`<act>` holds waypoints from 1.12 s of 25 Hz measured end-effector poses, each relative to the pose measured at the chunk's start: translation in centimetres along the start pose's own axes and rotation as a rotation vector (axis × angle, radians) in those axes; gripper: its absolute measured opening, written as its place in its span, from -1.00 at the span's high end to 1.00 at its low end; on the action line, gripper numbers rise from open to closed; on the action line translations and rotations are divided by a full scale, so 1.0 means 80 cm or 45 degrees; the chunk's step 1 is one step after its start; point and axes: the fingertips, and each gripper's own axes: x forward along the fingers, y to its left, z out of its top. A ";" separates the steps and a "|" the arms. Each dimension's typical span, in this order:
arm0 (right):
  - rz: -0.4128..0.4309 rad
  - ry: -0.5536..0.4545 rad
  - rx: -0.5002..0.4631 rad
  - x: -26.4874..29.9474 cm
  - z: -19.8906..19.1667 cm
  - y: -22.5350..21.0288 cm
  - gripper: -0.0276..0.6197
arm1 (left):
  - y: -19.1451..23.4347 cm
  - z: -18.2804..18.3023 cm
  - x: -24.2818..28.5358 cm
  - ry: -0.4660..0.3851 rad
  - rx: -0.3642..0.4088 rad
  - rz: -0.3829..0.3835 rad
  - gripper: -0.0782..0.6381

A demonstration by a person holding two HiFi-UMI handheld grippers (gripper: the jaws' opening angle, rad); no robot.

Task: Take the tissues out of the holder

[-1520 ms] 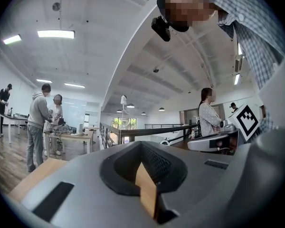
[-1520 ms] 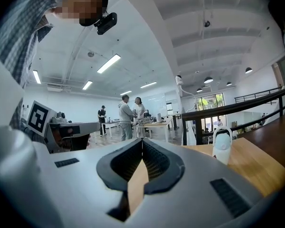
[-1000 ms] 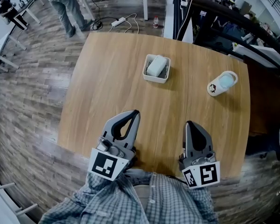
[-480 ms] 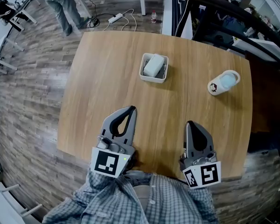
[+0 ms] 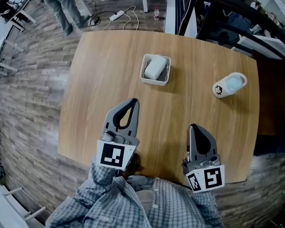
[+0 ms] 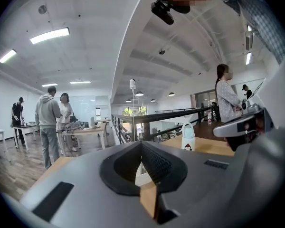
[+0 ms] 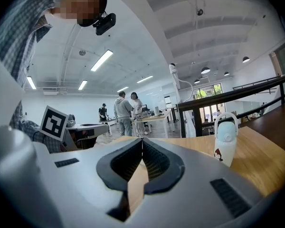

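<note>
Sitting on the light wooden table [image 5: 99, 80] are one white rectangular holder [image 5: 145, 77], at the far middle, cradling one pale rounded tissue pack [image 5: 155, 67], and one white bottle [image 5: 229, 84]. The grey left gripper [image 5: 134, 100] and grey right gripper [image 5: 193, 126] are hovering nearer, jaws pressed together, empty.

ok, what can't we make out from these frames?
Tissues: head view, too small to count.
Holder: left gripper view, at most a sliver shows past the shut left gripper.
Bottle: print too small to read in every view.
</note>
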 end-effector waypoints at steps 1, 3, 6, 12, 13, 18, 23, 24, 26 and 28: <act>-0.001 0.006 0.002 0.001 -0.002 -0.002 0.88 | 0.002 -0.004 0.005 0.011 0.018 0.010 0.76; -0.004 0.012 0.009 0.002 -0.004 -0.006 0.88 | 0.006 -0.011 0.015 0.032 0.049 0.023 0.76; -0.007 0.009 0.018 0.005 -0.003 -0.011 0.88 | 0.012 -0.019 0.028 0.062 0.103 0.022 0.76; -0.031 -0.004 0.050 0.006 -0.006 -0.023 0.88 | 0.022 -0.038 0.056 0.126 0.148 0.031 0.76; -0.036 -0.007 0.058 0.006 -0.006 -0.025 0.88 | 0.023 -0.040 0.061 0.132 0.152 0.029 0.76; -0.065 -0.028 0.107 0.006 -0.005 -0.035 0.88 | 0.013 -0.048 0.084 0.136 0.152 -0.070 0.76; -0.078 -0.033 0.132 0.006 -0.006 -0.041 0.88 | 0.007 -0.057 0.104 0.147 0.154 -0.129 0.76; -0.080 -0.030 0.142 0.006 -0.007 -0.043 0.88 | 0.006 -0.061 0.110 0.157 0.158 -0.146 0.76; -0.086 -0.027 0.174 0.008 -0.009 -0.047 0.88 | 0.007 -0.072 0.122 0.192 0.167 -0.164 0.76; -0.095 -0.025 0.208 0.008 -0.011 -0.052 0.88 | 0.010 -0.083 0.133 0.229 0.181 -0.166 0.76</act>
